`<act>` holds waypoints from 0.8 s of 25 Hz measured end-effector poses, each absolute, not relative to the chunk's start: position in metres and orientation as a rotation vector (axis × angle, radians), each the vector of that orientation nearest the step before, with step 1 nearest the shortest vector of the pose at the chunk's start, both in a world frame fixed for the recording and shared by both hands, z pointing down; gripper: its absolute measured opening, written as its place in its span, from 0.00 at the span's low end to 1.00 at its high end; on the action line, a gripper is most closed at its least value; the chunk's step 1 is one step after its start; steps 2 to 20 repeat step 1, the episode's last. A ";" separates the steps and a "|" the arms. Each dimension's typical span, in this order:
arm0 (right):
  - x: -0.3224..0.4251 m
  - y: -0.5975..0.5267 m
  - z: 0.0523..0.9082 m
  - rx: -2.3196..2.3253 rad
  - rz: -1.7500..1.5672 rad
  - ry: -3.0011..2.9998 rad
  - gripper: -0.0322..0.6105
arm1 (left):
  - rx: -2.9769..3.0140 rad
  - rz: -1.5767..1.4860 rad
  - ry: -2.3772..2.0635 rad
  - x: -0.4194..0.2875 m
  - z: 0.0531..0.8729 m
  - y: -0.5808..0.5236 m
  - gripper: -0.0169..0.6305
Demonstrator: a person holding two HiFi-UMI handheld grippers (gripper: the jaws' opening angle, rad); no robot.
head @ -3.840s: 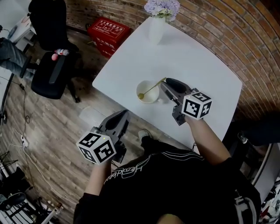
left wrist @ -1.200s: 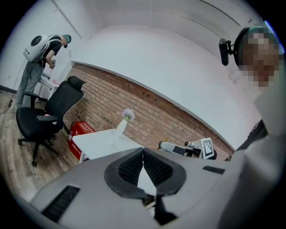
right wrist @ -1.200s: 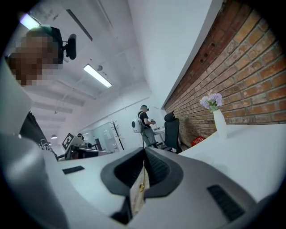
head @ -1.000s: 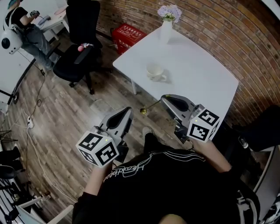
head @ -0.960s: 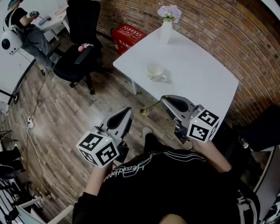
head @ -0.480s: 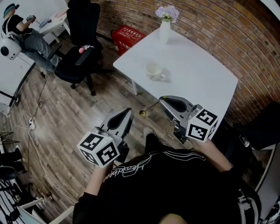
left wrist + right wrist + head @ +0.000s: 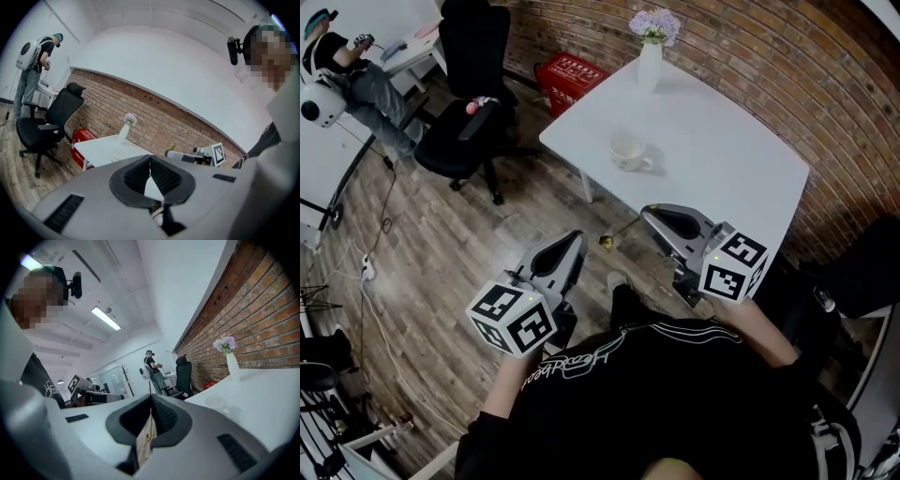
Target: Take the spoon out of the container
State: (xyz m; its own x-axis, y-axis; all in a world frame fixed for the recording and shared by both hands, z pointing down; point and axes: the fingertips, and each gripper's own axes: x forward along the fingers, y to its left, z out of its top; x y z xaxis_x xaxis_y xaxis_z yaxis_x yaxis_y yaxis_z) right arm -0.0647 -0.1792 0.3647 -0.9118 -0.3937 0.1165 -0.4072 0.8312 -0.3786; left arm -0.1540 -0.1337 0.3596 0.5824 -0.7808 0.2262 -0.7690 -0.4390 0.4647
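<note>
I take this for an office: a black swivel chair (image 7: 455, 141) on wood-plank flooring (image 7: 441, 253), a white table (image 7: 712, 159) against a bare brick wall (image 7: 769, 47), another person (image 7: 356, 70) at a far desk (image 7: 414, 36), and strip lights (image 7: 105, 318) overhead.

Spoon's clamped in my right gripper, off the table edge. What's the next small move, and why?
Probably carry the right gripper over the table and lay the spoon beside the cup: it hangs over the floor in shut jaws, and the cup stands without it.
</note>
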 end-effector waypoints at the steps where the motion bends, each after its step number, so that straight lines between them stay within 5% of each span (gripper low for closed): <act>1: -0.064 -0.179 0.365 0.652 0.628 -2.974 0.05 | 2.286 -0.030 -1.233 -0.154 0.360 -0.134 0.03; 20: -0.064 -0.179 0.365 0.652 0.628 -2.974 0.05 | 2.286 -0.030 -1.233 -0.154 0.360 -0.134 0.03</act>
